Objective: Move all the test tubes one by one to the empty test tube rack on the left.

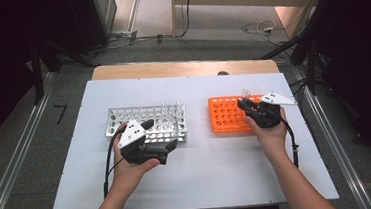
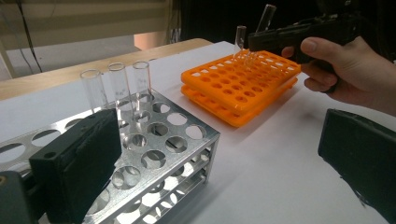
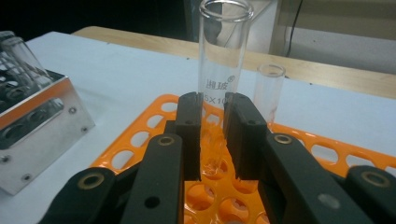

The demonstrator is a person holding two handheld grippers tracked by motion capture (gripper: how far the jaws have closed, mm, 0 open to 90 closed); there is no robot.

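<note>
The glass test tube is pinched between the black jaws of the right gripper, gripped on its lower half, with its rounded bottom hanging just above a hole of the orange rack. It stands close to upright in the right gripper view, its open mouth at the top and printed markings just above the jaws. In the left gripper view the same tube leans a little, sticking up out of the right gripper over the far end of the orange rack.

Just beyond it, a second test tube is already seated in the orange rack, standing upright, near the held one but apart from it.

Seen from above, the right gripper sits over the right part of the orange rack, the person's right hand wrapped around it.

To the left of the orange rack, and well apart from it on the white table, is the metal rack, with three empty tubes standing in a row at its end nearest the orange rack. The left gripper has its jaws spread wide, nothing between them, hovering at the near side of the metal rack, on the side away from the orange rack's far end.
</note>
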